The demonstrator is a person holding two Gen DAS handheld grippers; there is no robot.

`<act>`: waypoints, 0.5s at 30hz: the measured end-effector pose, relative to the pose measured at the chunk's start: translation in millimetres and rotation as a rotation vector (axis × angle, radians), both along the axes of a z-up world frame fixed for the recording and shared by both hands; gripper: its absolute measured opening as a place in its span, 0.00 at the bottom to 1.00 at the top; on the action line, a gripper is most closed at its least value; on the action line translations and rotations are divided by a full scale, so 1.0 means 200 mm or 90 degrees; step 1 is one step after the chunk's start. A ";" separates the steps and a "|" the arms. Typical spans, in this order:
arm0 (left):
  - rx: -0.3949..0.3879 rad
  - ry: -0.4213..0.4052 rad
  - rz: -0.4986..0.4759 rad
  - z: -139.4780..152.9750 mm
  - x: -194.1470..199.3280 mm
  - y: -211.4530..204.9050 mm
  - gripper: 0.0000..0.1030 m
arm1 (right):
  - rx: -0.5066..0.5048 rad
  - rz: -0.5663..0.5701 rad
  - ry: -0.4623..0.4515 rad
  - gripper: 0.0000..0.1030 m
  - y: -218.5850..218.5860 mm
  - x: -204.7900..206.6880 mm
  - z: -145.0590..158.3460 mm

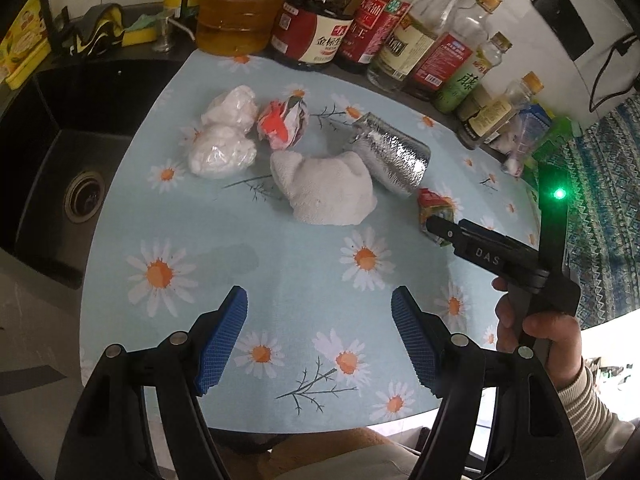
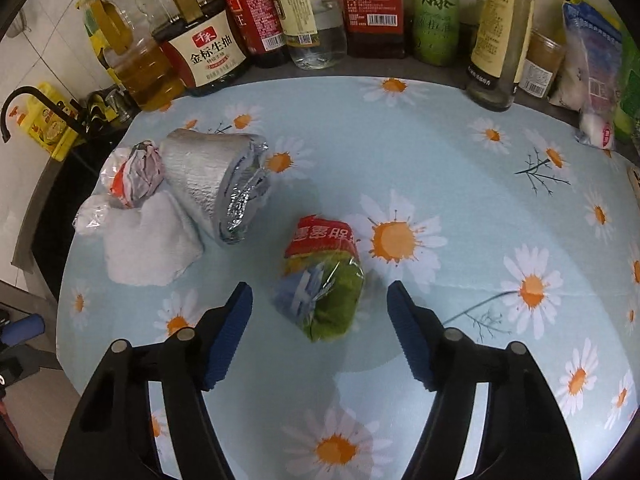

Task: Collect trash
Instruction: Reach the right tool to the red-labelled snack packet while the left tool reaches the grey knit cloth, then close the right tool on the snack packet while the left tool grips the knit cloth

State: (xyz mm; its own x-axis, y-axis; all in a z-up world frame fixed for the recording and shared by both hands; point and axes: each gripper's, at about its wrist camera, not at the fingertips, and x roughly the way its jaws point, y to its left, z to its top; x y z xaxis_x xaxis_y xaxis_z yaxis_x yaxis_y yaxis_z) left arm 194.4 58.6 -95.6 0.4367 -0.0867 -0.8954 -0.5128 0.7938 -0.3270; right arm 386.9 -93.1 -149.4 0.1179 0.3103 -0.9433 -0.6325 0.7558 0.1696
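Trash lies on the daisy-print cloth (image 1: 280, 264). A crumpled red, green and blue wrapper (image 2: 320, 280) sits just ahead of my right gripper (image 2: 320, 320), which is open with the wrapper's near end between its blue pads. The left wrist view shows the same wrapper (image 1: 434, 210) with the right gripper's tip (image 1: 440, 228) at it. My left gripper (image 1: 320, 332) is open and empty above bare cloth. Further off lie a silver foil roll (image 1: 394, 156), a white towel wad (image 1: 324, 190), a red-and-white paper ball (image 1: 282, 124) and two white plastic bundles (image 1: 224, 136).
A row of oil, sauce and vinegar bottles (image 1: 320, 24) stands along the back wall. A black sink (image 1: 76, 152) lies left of the cloth. Bagged goods (image 2: 592, 80) sit at the back right. The cloth's front edge (image 1: 360, 424) is near me.
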 end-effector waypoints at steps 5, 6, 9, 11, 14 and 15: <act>-0.001 0.014 0.011 -0.03 0.01 -0.01 0.70 | -0.015 0.023 -0.016 0.59 0.04 -0.01 -0.03; -0.003 0.016 0.013 -0.04 0.01 -0.01 0.70 | -0.020 0.027 -0.022 0.58 0.05 -0.02 -0.04; 0.001 0.018 0.010 -0.04 0.02 -0.02 0.70 | -0.030 0.031 -0.035 0.54 0.06 -0.02 -0.05; 0.004 0.019 0.010 -0.03 0.03 -0.02 0.70 | -0.038 0.033 -0.045 0.52 0.07 -0.03 -0.05; 0.005 0.025 0.014 -0.04 0.04 -0.02 0.70 | -0.040 0.035 -0.057 0.51 0.07 -0.03 -0.05; 0.003 0.026 0.013 -0.04 0.05 -0.02 0.70 | -0.041 0.037 -0.062 0.50 0.07 -0.04 -0.05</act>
